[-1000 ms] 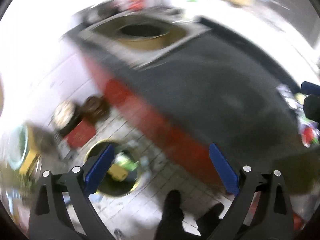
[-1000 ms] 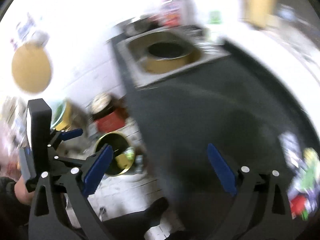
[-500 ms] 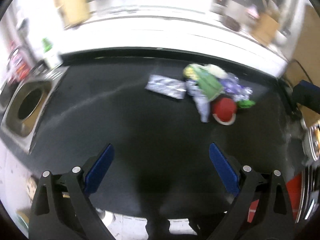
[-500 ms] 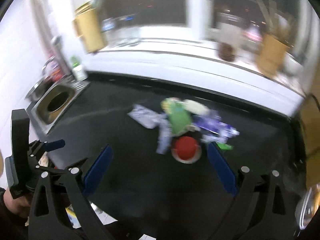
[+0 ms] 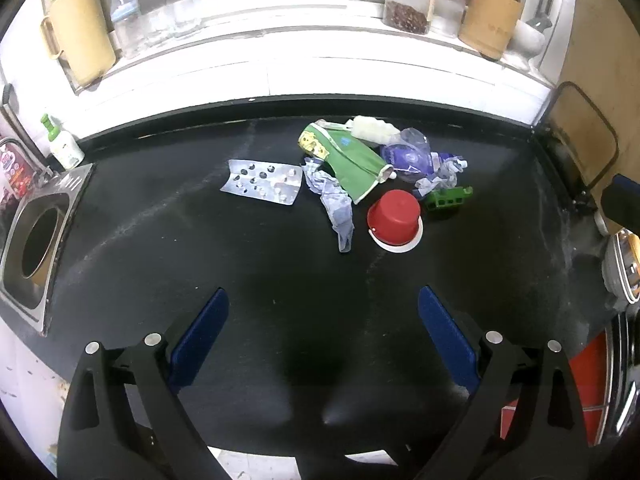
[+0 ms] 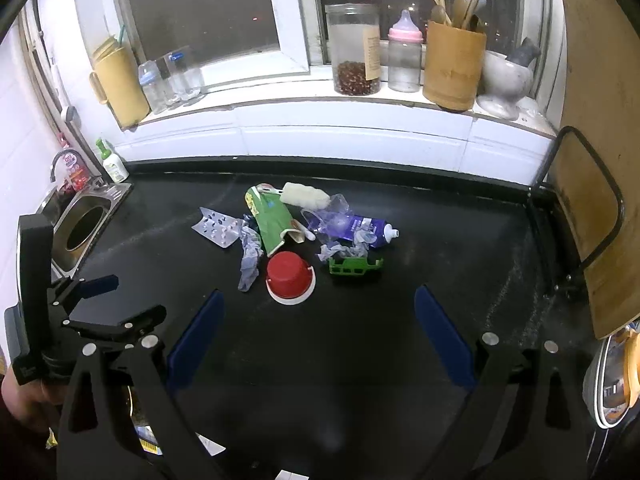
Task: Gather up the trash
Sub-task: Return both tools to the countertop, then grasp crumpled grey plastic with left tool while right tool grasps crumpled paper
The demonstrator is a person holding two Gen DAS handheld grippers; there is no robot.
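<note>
Both grippers hover over the near edge of a black table [image 5: 160, 240], the left gripper [image 5: 323, 332] and right gripper [image 6: 318, 330] each with jaws spread wide and empty. The trash lies in a loose heap toward the far middle: a blister pack [image 5: 262, 187] at left, a green carton [image 5: 352, 164], a red cup [image 5: 395, 218] upside down, a purple pouch [image 6: 352, 226]. A sink [image 5: 34, 246] sits far left.

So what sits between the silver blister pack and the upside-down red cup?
A crumpled bluish-grey wrapper lies between the silver blister pack and the upside-down red cup, clearest in the left wrist view; the right wrist view agrees.
</note>
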